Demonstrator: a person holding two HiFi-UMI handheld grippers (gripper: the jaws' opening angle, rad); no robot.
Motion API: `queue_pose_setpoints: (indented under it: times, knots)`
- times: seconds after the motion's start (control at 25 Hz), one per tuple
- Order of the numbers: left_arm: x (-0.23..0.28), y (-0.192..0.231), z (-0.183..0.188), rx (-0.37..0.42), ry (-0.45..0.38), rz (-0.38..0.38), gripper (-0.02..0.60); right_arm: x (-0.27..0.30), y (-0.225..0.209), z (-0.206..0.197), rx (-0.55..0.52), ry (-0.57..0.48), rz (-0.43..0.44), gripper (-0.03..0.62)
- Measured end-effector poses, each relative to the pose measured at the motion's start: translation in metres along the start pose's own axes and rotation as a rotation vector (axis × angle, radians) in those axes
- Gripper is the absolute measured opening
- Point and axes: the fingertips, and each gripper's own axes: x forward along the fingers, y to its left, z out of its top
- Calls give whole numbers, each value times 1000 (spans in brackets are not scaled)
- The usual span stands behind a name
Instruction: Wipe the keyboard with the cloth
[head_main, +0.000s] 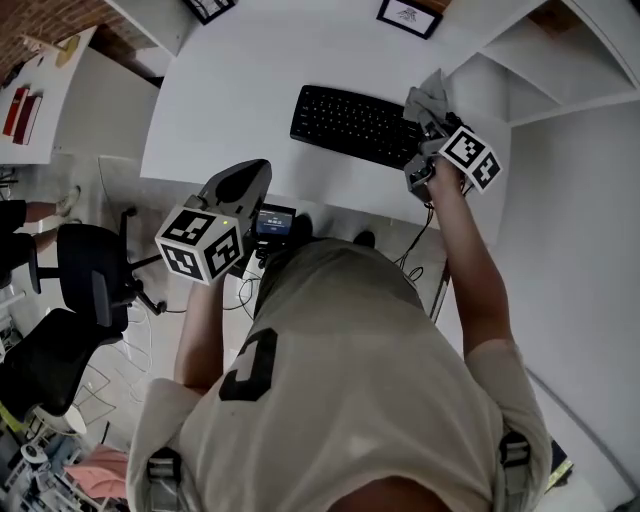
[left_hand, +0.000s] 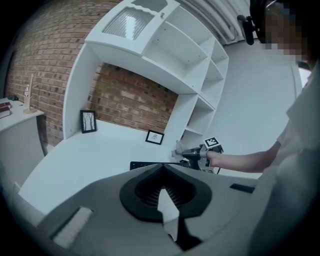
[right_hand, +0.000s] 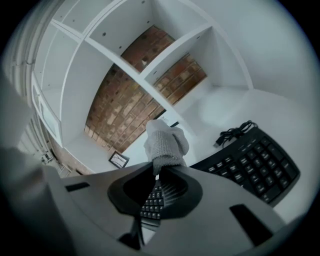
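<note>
A black keyboard (head_main: 352, 124) lies on the white desk (head_main: 230, 90), near its front edge. My right gripper (head_main: 427, 122) hovers over the keyboard's right end, shut on a grey cloth (head_main: 430, 96) that sticks out past the jaws. In the right gripper view the cloth (right_hand: 165, 142) stands up from the closed jaws, with the keyboard (right_hand: 252, 160) below and to the right. My left gripper (head_main: 238, 186) is held off the desk's front edge, well left of the keyboard, its jaws shut on nothing. In its own view the left gripper (left_hand: 161, 166) points toward the keyboard (left_hand: 144, 164).
Two small framed pictures (head_main: 409, 15) (head_main: 210, 8) stand at the back of the desk. White shelving (head_main: 540, 60) rises at the right. A coiled cable (right_hand: 231, 133) lies behind the keyboard. A black office chair (head_main: 90, 270) and a side table (head_main: 40, 90) are on the left.
</note>
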Motion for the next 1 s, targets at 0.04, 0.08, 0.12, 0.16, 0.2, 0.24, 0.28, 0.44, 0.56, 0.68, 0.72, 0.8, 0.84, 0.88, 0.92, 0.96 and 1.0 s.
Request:
queue_pose_setpoints:
  times: [0.04,0.08,0.12,0.16,0.2,0.24,0.28,0.44,0.56,0.68,0.72,0.8,0.84,0.88,0.92,0.96,1.0]
  knots:
    - [-1,2,-3,-7,2,3,5,6,9,-7,-2,20,21,16]
    - [-3,5,-5,-16,0,7,3,13,20,-14,-5,42,43,17]
    - [-5,8,-6,-26,-5,12,5,20,32,-21,-10,65,69,17]
    - [-8,13,-6,-37,-11,18,5,28,45,-28,-15,90,95,17]
    - [-12,17,-7,-48,-15,25,4,36,59,-36,-18,118,120,15]
    - [-15,22,-8,-57,-15,32,5,44,71,-45,-21,147,141,17]
    - [-16,25,-10,-63,-12,37,5,52,80,-55,-25,176,156,16]
    - [-21,36,-17,-80,0,44,5,82,107,-91,-53,277,177,17]
    - [-25,46,-20,-92,5,45,5,101,120,-114,-56,322,173,15]
    - [-30,55,-21,-99,10,44,5,114,128,-129,-60,349,162,16]
    - [-30,56,-22,-100,15,40,5,118,129,-134,-60,361,159,17]
    - [-28,56,-25,-100,27,28,5,125,129,-143,-55,389,147,15]
    - [-26,56,-27,-101,31,22,3,129,127,-146,-53,399,136,15]
    - [-25,57,-28,-103,34,15,5,133,124,-149,-54,405,123,15]
    - [-24,57,-29,-107,36,9,5,137,122,-152,-59,410,108,15]
    - [-23,57,-30,-111,38,2,5,140,120,-155,-65,416,95,15]
    - [-23,58,-30,-114,40,-3,5,142,119,-158,-72,422,84,15]
